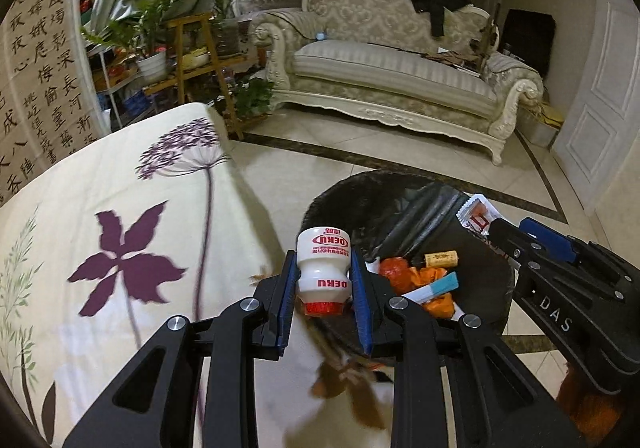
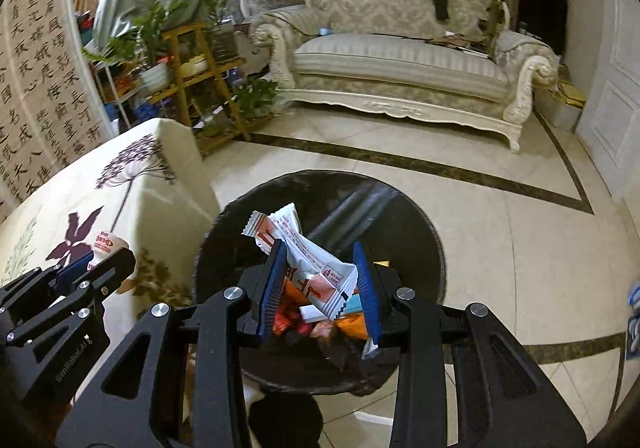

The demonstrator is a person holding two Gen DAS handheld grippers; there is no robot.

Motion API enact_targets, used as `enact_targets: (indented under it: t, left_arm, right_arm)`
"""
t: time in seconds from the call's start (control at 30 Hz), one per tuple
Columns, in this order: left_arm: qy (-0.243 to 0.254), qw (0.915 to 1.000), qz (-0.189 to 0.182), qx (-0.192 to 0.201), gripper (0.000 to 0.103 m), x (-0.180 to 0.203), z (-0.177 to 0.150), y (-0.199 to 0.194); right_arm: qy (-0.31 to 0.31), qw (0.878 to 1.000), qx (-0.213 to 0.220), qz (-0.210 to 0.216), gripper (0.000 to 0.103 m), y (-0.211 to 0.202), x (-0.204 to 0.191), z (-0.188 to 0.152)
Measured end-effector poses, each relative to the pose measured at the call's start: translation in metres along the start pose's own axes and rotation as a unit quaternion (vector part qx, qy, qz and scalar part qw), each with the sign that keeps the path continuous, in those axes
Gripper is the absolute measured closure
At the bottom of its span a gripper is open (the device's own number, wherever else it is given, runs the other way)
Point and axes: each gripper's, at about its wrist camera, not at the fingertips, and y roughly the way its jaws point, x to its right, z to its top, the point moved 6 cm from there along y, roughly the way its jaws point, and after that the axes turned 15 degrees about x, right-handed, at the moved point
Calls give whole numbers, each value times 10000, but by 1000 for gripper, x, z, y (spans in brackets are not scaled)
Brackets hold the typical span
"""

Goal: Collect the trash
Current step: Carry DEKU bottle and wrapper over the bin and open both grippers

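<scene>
Bottle (image 1: 324,270) clamped within left tool (image 1: 324,288)

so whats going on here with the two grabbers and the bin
A person is clearing trash with a handheld gripper in each hand. The left gripper is shut on a small white bottle, held by the edge of the black-lined bin. The right gripper holds a crumpled white snack wrapper right over the bin, which already has wrappers and a cork inside. Neither piece has been dropped yet.
</scene>
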Motion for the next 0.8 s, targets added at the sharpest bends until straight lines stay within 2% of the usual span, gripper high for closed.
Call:
enact_targets:
  t: [0.47, 0.57, 0.6, 0.67, 0.8]
  left_arm:
    - [210, 9997, -56, -78, 76, 26, 3, 34]
    - [229, 9996, -74, -110, 75, 30, 4, 37]
    - [231, 9996, -70, -112, 74, 32, 4, 38]
    - [226, 9997, -65, -110, 61, 32, 5, 38]
    - [182, 9998, -26, -85, 47, 32, 7, 39]
  right_arm:
    - [201, 9996, -58, -191, 69, 29, 26, 0]
    - [245, 9995, -79, -198, 64, 33, 28, 0]
    - [260, 9994, -76, -199, 64, 34, 29, 0]
    - [274, 9994, -74, -218, 62, 36, 31, 1]
    - [296, 9992, -87, -254, 61, 35, 34, -2]
